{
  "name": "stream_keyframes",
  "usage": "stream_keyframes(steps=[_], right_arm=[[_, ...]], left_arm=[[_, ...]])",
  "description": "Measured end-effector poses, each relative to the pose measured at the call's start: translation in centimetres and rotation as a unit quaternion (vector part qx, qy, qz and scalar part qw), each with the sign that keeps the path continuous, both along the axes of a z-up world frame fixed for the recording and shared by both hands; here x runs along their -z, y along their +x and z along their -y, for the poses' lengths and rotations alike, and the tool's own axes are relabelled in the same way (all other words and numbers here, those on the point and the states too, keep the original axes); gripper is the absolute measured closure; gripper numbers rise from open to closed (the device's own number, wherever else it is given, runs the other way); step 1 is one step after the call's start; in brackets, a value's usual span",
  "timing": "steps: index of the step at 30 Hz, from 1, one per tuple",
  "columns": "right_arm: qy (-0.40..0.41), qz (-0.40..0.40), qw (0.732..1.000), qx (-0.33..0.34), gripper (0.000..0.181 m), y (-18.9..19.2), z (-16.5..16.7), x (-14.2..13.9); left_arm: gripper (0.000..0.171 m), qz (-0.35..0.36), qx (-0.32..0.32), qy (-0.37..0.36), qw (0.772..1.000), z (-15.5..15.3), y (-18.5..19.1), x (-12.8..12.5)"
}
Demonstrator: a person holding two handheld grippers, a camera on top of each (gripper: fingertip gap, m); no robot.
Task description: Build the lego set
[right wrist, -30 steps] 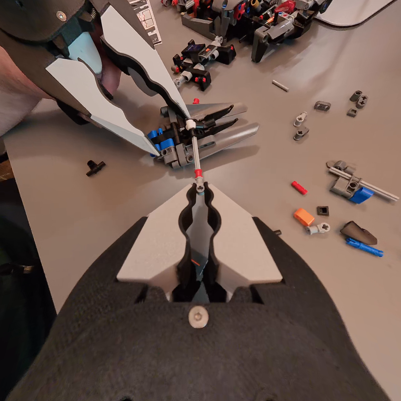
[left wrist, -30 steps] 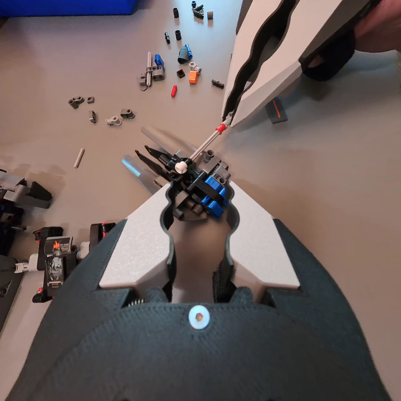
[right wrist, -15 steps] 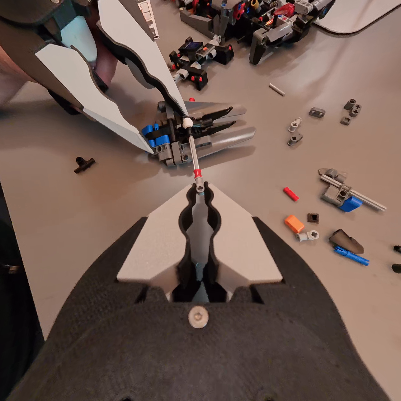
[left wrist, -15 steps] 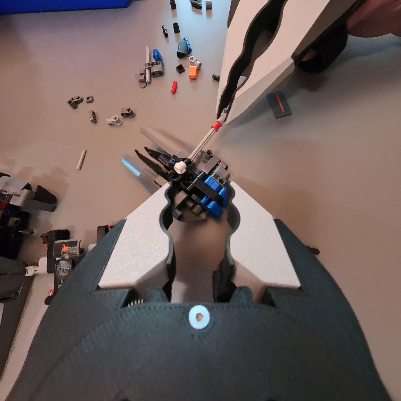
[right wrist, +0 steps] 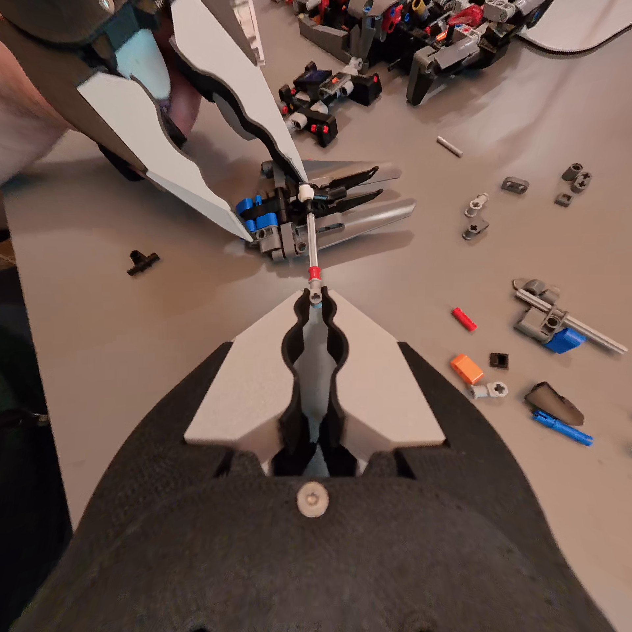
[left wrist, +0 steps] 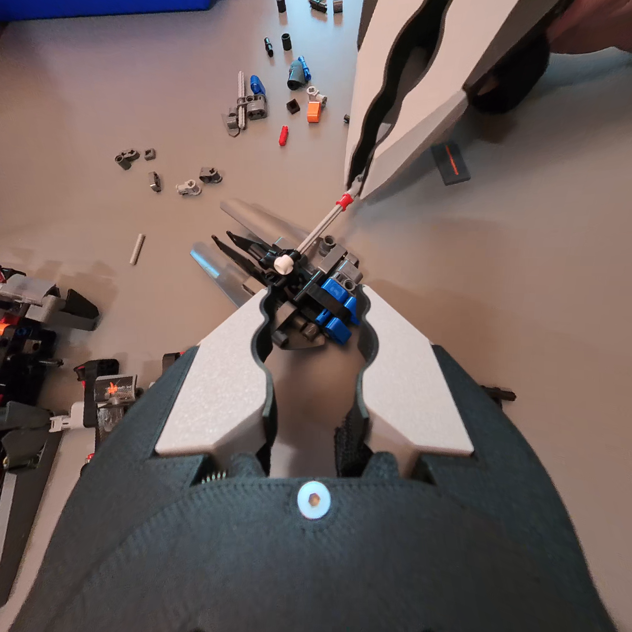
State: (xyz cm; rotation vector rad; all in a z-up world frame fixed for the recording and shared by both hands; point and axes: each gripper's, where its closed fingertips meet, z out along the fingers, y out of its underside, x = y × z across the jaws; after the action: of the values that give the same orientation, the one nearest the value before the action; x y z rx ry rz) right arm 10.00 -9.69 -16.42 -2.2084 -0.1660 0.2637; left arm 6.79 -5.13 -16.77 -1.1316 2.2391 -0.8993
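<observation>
- Left wrist view: your left claw is partly closed, gripping the blue-and-black end of the wing piece, which rests on the counter.
- Right wrist view: your right claw is nearly shut, its tips pinching the near end of a grey axle.
- That axle carries a red bush close to your tips and a white bush at the far end, where it meets the wing piece.
- Loose parts lie to the right of your right claw, among them an orange brick and a red pin.
- A larger build sits at the far edge.
</observation>
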Motion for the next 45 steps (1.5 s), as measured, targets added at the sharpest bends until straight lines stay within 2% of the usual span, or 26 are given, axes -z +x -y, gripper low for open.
stream_keyframes(steps=[9,14,28,40,45], right_arm=[[0.009,-0.071,0.997,-0.007,0.177,0.05,-0.15,-0.81],[0.006,-0.081,0.997,-0.015,0.177,-0.16,-0.09,-0.81],[-0.037,-0.149,0.988,-0.032,0.177,-0.48,-0.08,-0.11],[-0.023,-0.107,0.992,-0.068,0.177,-0.17,-0.29,-0.34],[-0.01,-0.058,0.996,-0.071,0.177,-0.09,-0.42,-0.25]], left_arm=[[0.126,0.006,-0.001,-0.007,1.0,-0.05,0.07,-0.01],[0.127,0.009,-0.001,-0.007,1.0,-0.12,0.11,-0.02],[0.127,0.013,-0.004,-0.01,1.0,-0.28,0.18,-0.03],[0.127,0.019,-0.005,-0.014,1.0,-0.35,0.2,-0.04],[0.127,0.02,-0.006,-0.017,1.0,-0.45,0.18,-0.04]])
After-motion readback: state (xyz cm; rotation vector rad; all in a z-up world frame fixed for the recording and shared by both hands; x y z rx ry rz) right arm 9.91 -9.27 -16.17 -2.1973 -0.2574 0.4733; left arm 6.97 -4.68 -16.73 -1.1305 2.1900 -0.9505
